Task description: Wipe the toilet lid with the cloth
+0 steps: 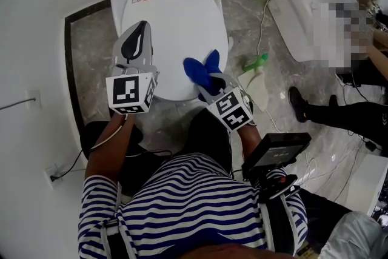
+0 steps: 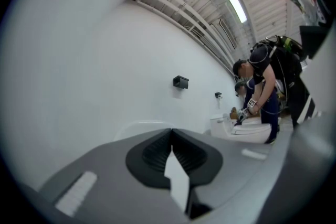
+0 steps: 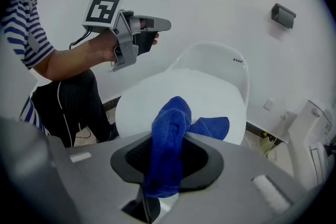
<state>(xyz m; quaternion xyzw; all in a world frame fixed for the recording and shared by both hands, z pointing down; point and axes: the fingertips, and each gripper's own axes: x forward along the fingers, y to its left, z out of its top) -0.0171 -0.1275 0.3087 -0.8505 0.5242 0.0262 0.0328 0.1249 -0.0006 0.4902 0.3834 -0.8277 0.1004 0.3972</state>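
Grey marble flooring (image 1: 91, 57) frames the white toilet. Nearest, the right gripper (image 1: 209, 85) sits at the front edge of the toilet lid (image 1: 170, 21), its jaws clamped on the blue cloth (image 1: 203, 71), which bunches just above the lid's front right part. Wiping well likely means pressing the cloth flat and sweeping front to back evenly. Over the lid's left side the left gripper (image 1: 138, 39) hovers level, jaws together and empty, pointing towards the back wall (image 2: 105, 60)

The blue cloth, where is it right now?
The blue cloth is clamped in the right gripper, over the front right edge of the white toilet lid in the head view.
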